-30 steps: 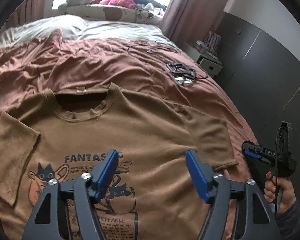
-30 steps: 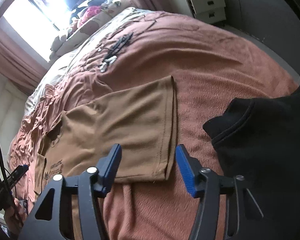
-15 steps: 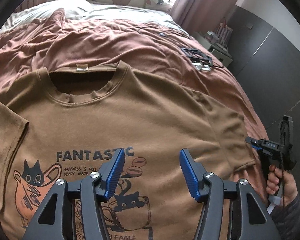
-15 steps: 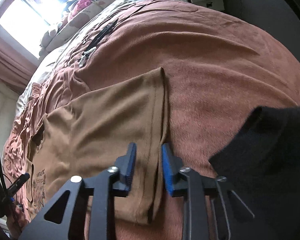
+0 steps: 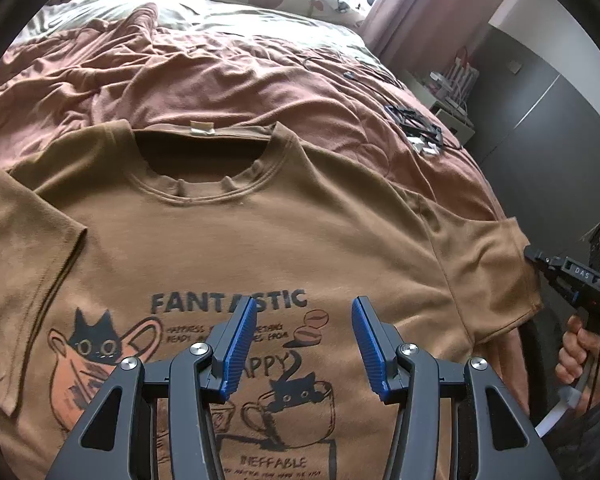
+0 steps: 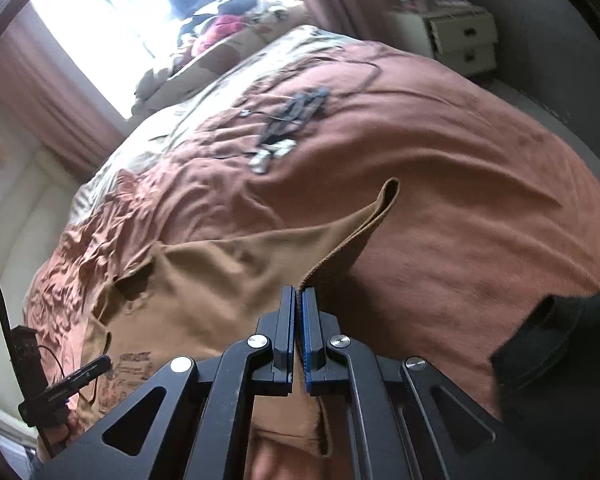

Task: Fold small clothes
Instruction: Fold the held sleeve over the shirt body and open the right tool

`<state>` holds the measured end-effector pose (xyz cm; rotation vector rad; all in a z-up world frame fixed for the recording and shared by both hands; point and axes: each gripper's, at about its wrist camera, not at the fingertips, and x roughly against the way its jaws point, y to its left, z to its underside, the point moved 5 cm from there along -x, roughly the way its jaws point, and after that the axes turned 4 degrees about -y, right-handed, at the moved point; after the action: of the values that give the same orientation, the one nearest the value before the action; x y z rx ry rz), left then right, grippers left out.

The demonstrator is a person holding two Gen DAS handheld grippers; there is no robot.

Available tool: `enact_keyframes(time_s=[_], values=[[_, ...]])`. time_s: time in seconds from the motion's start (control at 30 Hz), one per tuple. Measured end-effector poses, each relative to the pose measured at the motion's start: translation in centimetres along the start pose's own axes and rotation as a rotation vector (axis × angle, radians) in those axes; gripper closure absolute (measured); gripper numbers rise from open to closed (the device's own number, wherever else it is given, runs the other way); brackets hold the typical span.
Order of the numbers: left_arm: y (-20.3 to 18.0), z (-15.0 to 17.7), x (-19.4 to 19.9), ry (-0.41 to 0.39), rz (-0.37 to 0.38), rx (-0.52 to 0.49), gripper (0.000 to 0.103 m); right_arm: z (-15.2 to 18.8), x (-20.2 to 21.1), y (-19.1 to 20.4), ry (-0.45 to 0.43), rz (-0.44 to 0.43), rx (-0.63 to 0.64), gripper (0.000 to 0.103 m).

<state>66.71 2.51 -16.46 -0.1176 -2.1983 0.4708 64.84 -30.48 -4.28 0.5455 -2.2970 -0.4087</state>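
1 brown tee (image 5: 260, 232), 2 hand-held grippers (image 5: 300, 344)

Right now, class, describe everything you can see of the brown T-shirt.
The brown T-shirt lies front-up on the rust bedspread, soft knit, with a ribbed neck, a small label, and a cat-and-cup print reading FANTASTIC. One sleeve lies flat; the other sleeve's hem is lifted, pinched in the shut right gripper. The left gripper, jaws closing, hovers over the print with nothing between them.

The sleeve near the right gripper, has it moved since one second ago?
Yes. The sleeve then lay flat on the bedspread; now the right gripper pinches its hem, lifted off the bedspread.
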Motion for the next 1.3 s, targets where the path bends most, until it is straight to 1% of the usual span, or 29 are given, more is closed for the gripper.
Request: enact_keyframes(time_s=[0.13,0.33,0.57,0.73,0.87,1.1,1.17,1.2,1.23,1.27,1.3], values=[[1.1,-0.1,0.9,0.001,-0.008,0.021,0.051,-0.1,-0.1,3.1,0.009,-0.035,0.053,0.103],[3.0,0.4,1.9,0.020,-0.024,0.046,0.051,-0.7,-1.0,6.1,0.020,-0.079,0.082,0.103],[5.7,1.1,3.6,0.034,-0.066,0.078,0.051,0.2,-2.5,9.9,0.040,-0.130,0.151,0.103],[7.3,1.5,4.6,0.037,-0.085,0.101,0.051,1.0,-4.2,11.4,0.074,-0.156,0.183,0.103],[7.9,1.6,5.0,0.037,-0.095,0.102,0.051,1.5,-5.7,12.5,0.106,-0.163,0.206,0.103],[7.9,1.5,5.6,0.035,-0.108,0.091,0.051,3.0,-7.4,14.1,0.147,-0.181,0.244,0.103],[7.9,1.4,5.6,0.035,-0.112,0.089,0.051,3.8,-8.2,14.4,0.185,-0.193,0.248,0.102],[7.9,1.3,5.6,0.035,-0.113,0.089,0.051,4.1,-8.4,14.4,0.204,-0.196,0.236,0.101],[7.9,1.3,5.6,0.035,-0.113,0.090,0.051,4.2,-8.4,14.1,0.214,-0.205,0.206,0.095],[7.7,1.3,5.6,0.036,-0.114,0.093,0.051,4.0,-8.1,13.7,0.201,-0.213,0.173,0.090],[7.6,1.2,5.5,0.038,-0.114,0.095,0.051,3.9,-7.7,13.3,0.180,-0.217,0.149,0.071]])
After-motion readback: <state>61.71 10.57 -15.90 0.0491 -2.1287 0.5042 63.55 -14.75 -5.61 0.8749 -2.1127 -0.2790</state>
